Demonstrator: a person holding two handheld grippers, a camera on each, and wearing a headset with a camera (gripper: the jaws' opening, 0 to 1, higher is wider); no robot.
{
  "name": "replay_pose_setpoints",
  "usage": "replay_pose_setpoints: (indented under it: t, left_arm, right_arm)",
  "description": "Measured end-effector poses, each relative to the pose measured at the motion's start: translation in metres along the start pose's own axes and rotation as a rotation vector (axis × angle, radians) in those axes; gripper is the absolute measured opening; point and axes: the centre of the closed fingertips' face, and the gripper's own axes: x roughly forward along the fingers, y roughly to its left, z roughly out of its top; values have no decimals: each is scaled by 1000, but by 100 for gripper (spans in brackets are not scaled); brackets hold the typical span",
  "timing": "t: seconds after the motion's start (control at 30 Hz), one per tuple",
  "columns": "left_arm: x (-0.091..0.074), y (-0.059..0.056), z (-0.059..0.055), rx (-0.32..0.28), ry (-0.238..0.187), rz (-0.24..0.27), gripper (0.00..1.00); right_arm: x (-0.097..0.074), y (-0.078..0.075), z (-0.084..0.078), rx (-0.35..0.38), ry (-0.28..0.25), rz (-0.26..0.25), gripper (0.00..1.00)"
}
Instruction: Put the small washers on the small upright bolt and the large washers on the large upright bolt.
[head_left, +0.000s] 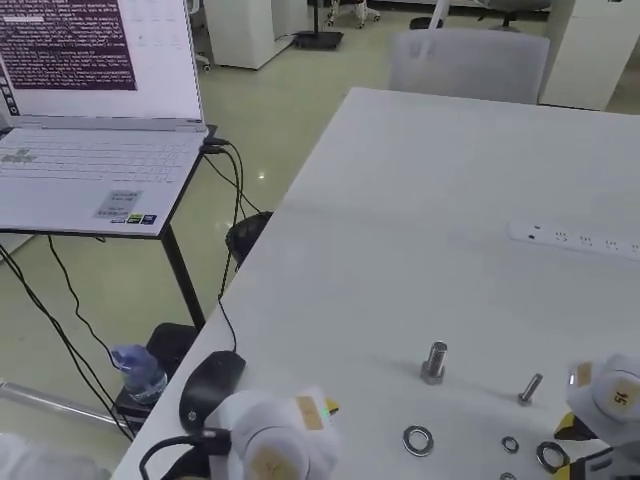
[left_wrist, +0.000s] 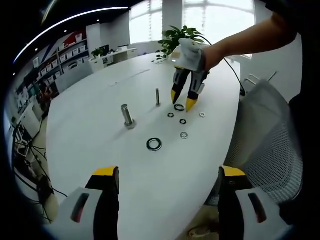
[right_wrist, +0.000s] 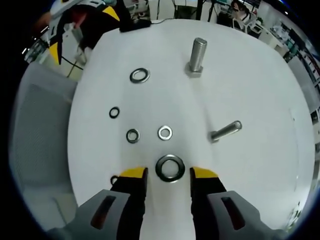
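Right gripper (right_wrist: 169, 175) jaws sat nearest the lens in the right gripper view, parted a little. Their yellow tips flanked one large washer (right_wrist: 159, 168) lying flat on the white table (right_wrist: 260, 90), with a small gap on each side, so it was not clamped. Beyond it lay small washers (right_wrist: 165, 132), loose and apart from one another, and a second large washer (right_wrist: 139, 75) nearer the large bolt (right_wrist: 197, 56). That bolt stood upright on its head and carried no washer. The small bolt (right_wrist: 226, 131) stood right of the washers, likewise bare. Left gripper (left_wrist: 169, 172) hung at the table's near edge, jaws spread wide, holding nothing. Head view: open laptop (head_left: 90, 150) on a side stand, power strip (head_left: 575, 238) on the table's far side.
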Motion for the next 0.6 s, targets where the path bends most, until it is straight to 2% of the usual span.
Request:
replay_pose_setpoints:
  t: [0.17,0.6]
  left_arm:
    - [0,1,-2,18,22,5,80]
    - [-1,-1,-1,10,12,6,78]
  right_arm:
    - [0,-2,0,-14,24,2,34]
    - [1,2,1,-63,65,7,26]
